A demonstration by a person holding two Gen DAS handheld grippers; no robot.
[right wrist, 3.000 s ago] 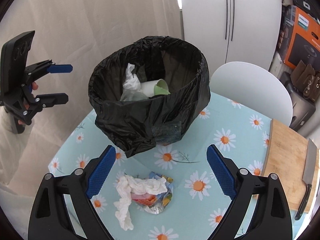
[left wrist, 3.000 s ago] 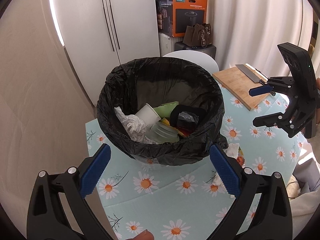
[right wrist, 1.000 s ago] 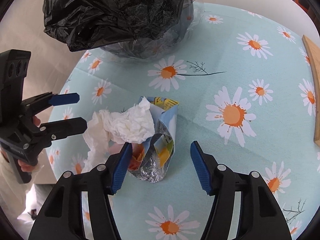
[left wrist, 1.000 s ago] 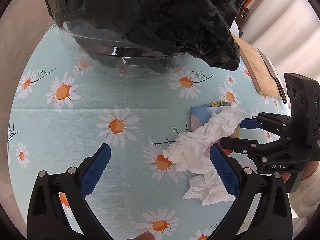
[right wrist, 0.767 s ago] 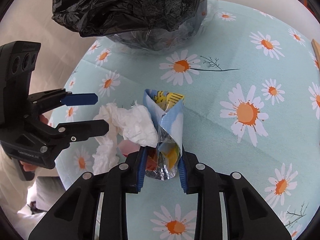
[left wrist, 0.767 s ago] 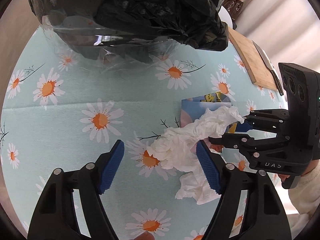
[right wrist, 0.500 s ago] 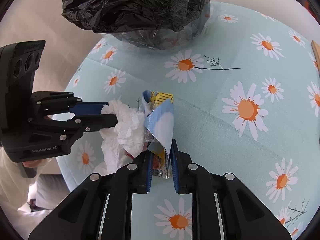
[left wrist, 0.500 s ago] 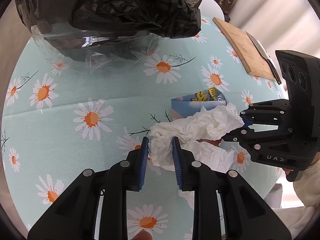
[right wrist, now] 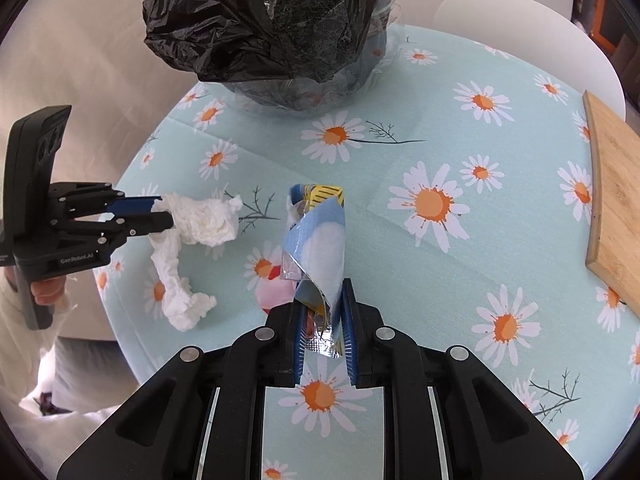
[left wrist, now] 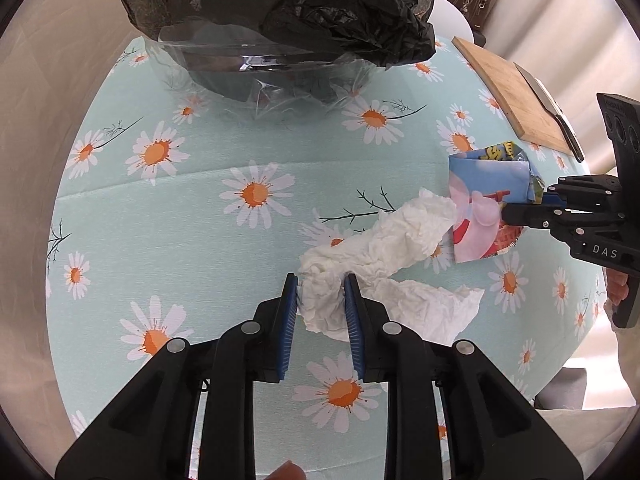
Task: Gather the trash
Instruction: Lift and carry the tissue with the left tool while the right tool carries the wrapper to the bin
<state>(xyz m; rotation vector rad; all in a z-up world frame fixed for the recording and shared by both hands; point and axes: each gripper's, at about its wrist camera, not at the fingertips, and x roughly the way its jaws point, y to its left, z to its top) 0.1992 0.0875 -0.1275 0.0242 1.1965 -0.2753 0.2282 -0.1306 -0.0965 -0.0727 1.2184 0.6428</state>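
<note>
Both grippers loaded, bin ahead

The left gripper (left wrist: 320,292) clamps the tissue (left wrist: 376,240), the right gripper (right wrist: 322,312) the wrapper (right wrist: 316,244); the tissue's trailing tail could snag or tear free during lifting.

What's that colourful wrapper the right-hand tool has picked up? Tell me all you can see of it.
The wrapper is a crumpled snack packet: light blue outside with yellow, pink and red print, and a shiny silver lining. The right gripper is shut on its lower end, so it stands up from between the blue fingers, folded over on itself. It hangs just over the table, beside the tissue. Whether it touches either is unclear.
</note>
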